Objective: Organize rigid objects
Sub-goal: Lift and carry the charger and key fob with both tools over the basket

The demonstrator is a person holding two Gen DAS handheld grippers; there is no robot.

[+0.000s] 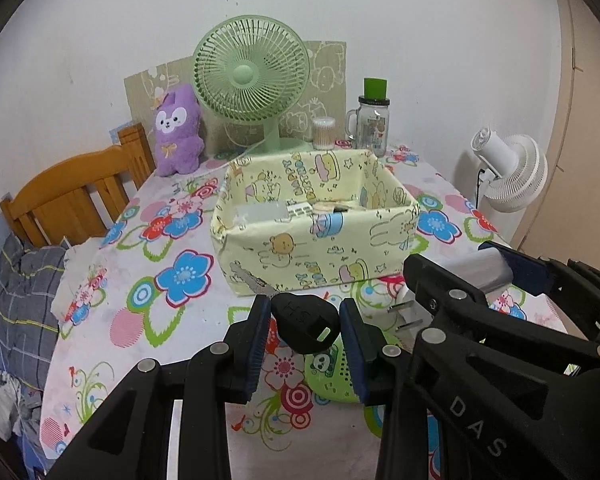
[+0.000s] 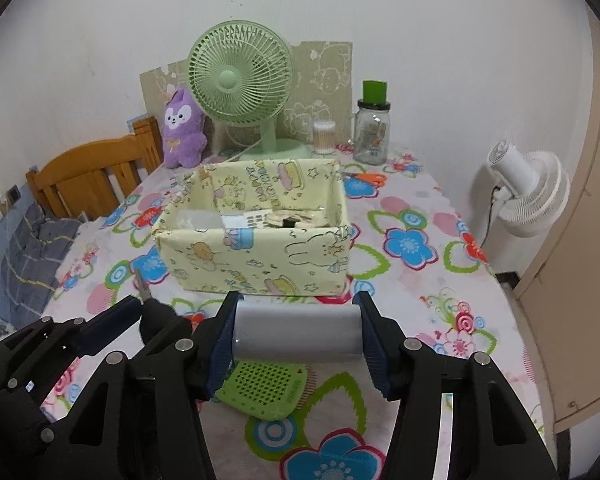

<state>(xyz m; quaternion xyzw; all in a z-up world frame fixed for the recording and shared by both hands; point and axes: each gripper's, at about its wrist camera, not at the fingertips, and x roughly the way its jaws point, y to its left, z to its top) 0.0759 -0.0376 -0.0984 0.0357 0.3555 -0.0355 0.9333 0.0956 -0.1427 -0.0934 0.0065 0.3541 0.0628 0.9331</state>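
My left gripper (image 1: 305,330) is shut on a key with a black head (image 1: 306,326), its metal blade pointing up-left toward the box. My right gripper (image 2: 298,334) is shut on a grey cylinder (image 2: 298,334) held sideways by its ends; it also shows in the left wrist view (image 1: 480,272). Both hover above the table, just in front of a yellow cartoon-print box (image 1: 320,248) (image 2: 256,256) that holds several small flat items. A green perforated case (image 2: 260,390) (image 1: 332,376) lies on the flowered tablecloth below the grippers. A white plug (image 1: 404,312) lies beside it.
Behind the box stand a green desk fan (image 1: 252,80), a purple plush (image 1: 178,132), a cotton-swab jar (image 1: 324,132) and a glass mug jar with green lid (image 1: 372,124). Orange scissors (image 2: 370,178) lie at back right. A wooden headboard (image 1: 72,196) is left, a white fan (image 2: 528,196) right.
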